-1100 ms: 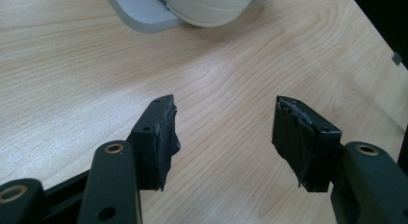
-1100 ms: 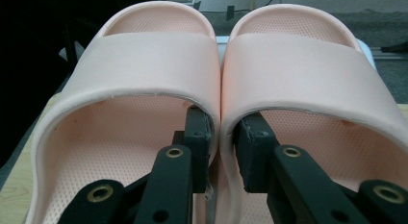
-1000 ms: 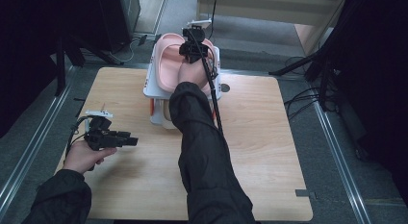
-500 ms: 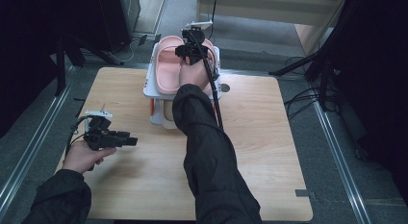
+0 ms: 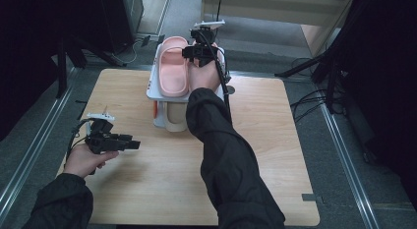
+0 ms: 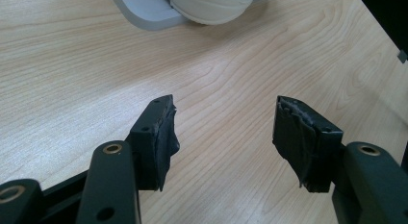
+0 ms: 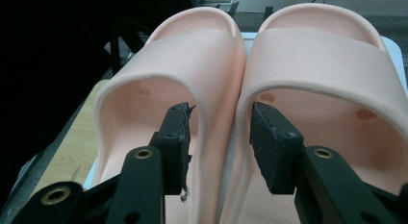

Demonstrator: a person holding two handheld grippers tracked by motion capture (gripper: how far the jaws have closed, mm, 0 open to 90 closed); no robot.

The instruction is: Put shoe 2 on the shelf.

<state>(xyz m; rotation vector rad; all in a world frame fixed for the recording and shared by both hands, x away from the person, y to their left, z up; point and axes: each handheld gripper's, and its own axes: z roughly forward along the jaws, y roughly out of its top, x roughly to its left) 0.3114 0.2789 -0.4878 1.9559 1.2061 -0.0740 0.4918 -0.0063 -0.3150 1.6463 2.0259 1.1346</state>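
From the high view, a white two-tier rack (image 5: 158,94) stands at the far middle of the wooden table (image 5: 275,155), and a pair of pink slippers (image 5: 173,67) lies side by side on its top shelf, with a cream-coloured shoe (image 5: 173,120) tucked underneath. The right gripper (image 5: 197,51) reaches far over that shelf with the arm stretched out, which hides the right-hand slipper from above. The left gripper (image 5: 132,144) waits at the near left over bare wood, well apart from the rack, presumably kept out of the way while one hand does the work.

In the left gripper view the left gripper's jaws stand wide with nothing between them, only table grain below; the rack's grey corner (image 6: 144,15) and the toe of the cream shoe (image 6: 211,5) sit farther off (idle, by the look of it).

In the right gripper view the two slippers touch along their inner edges. The right gripper (image 7: 220,120) straddles exactly that seam: its left pad sits inside the left slipper (image 7: 168,56), its right pad inside the right slipper (image 7: 332,60). The jaws have just been opening and now stand about half wide, the pads clear of the two inner walls between them. Gripping both walls at once would let one hand carry the pair, and the slack jaws suggest the pair has been set down here.
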